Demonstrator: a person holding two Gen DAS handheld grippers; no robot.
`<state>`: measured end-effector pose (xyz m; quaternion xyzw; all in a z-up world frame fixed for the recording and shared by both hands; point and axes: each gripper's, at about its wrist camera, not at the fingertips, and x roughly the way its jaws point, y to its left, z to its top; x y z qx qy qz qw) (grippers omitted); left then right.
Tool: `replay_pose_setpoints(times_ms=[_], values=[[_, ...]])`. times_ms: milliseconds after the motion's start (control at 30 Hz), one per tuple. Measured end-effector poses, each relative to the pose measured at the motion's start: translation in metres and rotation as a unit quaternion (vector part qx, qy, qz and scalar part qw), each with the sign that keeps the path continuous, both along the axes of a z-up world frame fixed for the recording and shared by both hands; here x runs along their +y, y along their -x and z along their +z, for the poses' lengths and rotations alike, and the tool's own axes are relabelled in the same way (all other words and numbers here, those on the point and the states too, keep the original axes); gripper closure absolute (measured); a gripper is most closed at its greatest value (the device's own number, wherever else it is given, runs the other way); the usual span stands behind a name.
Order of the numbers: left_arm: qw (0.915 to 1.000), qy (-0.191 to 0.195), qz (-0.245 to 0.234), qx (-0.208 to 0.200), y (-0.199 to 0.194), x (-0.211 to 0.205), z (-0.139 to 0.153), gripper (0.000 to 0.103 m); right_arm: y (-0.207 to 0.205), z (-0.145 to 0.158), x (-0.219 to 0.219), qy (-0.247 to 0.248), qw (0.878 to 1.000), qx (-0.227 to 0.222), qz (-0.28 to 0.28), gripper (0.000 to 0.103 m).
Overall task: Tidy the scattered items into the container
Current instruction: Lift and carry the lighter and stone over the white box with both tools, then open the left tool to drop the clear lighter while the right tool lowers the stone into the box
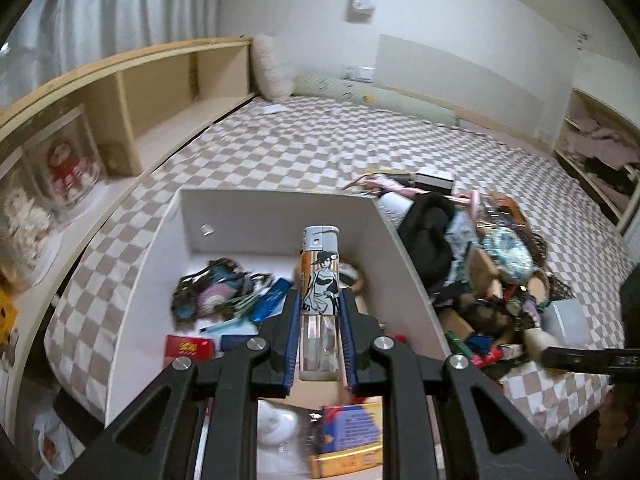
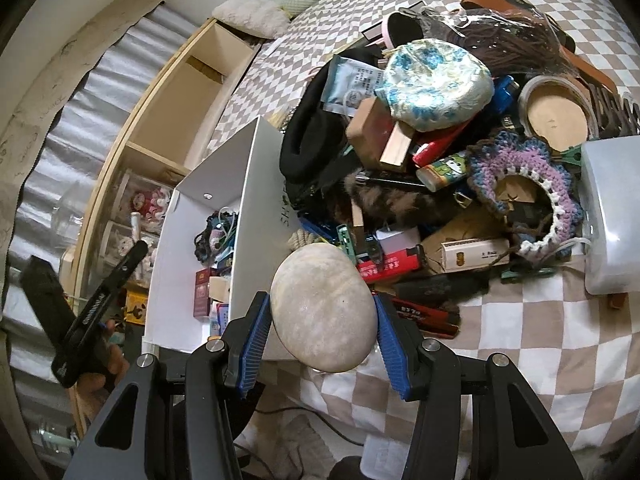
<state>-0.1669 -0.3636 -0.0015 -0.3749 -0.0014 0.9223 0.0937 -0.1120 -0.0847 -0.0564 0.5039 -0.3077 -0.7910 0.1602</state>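
Note:
My left gripper [image 1: 320,304] is shut on a lighter [image 1: 321,280] with a drawn woman on it, held above the white box [image 1: 240,216]. The box holds several small items: hair ties, packets, small cartons. My right gripper [image 2: 320,312] is shut on a smooth pale oval stone [image 2: 324,308], just right of the white box's wall [image 2: 256,184] and at the near edge of the pile of scattered items [image 2: 440,140]. The left gripper also shows in the right wrist view [image 2: 96,304], over the box's left side.
The box and pile lie on a checkered bedsheet [image 1: 300,148]. A wooden shelf [image 1: 160,80] with dolls runs along the left. The pile includes a black cap [image 2: 312,120], a crocheted scrunchie [image 2: 528,176], a tape roll [image 2: 556,108] and a translucent plastic box [image 2: 616,216].

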Motion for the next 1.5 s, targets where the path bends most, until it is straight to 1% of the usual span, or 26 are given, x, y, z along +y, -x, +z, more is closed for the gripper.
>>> replay_pose_setpoints(times_ms=[133, 333, 433, 567, 733, 967, 1100, 1267, 1333, 1400, 1500], values=[[0.9994, -0.003, 0.026, -0.023, 0.007, -0.019, -0.012, 0.084, 0.000, 0.006, -0.005, 0.003, 1.000, 0.007, 0.005, 0.050], [0.9973, 0.010, 0.056, -0.046, 0.012, -0.040, -0.029, 0.084, 0.001, 0.017, -0.016, 0.006, 1.000, 0.022, 0.014, 0.050], [0.9962, 0.016, 0.064, -0.057, 0.012, -0.047, -0.036, 0.084, 0.002, 0.021, -0.021, 0.010, 0.999, 0.026, 0.020, 0.050], [0.9949, 0.025, 0.067, -0.071, 0.010, -0.052, -0.046, 0.084, 0.002, 0.027, -0.030, 0.013, 0.999, 0.033, 0.029, 0.050], [0.9936, 0.024, 0.073, -0.083, 0.008, -0.061, -0.053, 0.084, 0.004, 0.036, -0.045, 0.016, 0.998, 0.041, 0.042, 0.050], [0.9924, 0.016, 0.075, -0.096, 0.007, -0.070, -0.058, 0.084, 0.010, 0.051, -0.071, 0.009, 0.997, 0.052, 0.062, 0.050], [0.9920, 0.004, 0.075, -0.102, 0.007, -0.076, -0.060, 0.084, 0.014, 0.057, -0.087, 0.010, 0.996, 0.059, 0.072, 0.050], [0.9917, 0.000, 0.070, -0.108, 0.003, -0.077, -0.062, 0.084, 0.023, 0.058, -0.108, 0.017, 0.995, 0.051, 0.080, 0.050], [0.9919, -0.001, 0.065, -0.109, 0.001, -0.076, -0.063, 0.082, 0.029, 0.059, -0.117, 0.017, 0.995, 0.048, 0.082, 0.050], [0.9924, -0.007, 0.056, -0.109, 0.000, -0.076, -0.063, 0.074, 0.033, 0.060, -0.124, 0.016, 0.995, 0.046, 0.083, 0.050], [0.9934, -0.008, 0.046, -0.105, -0.004, -0.073, -0.061, 0.066, 0.040, 0.061, -0.137, 0.009, 0.995, 0.044, 0.086, 0.050]])
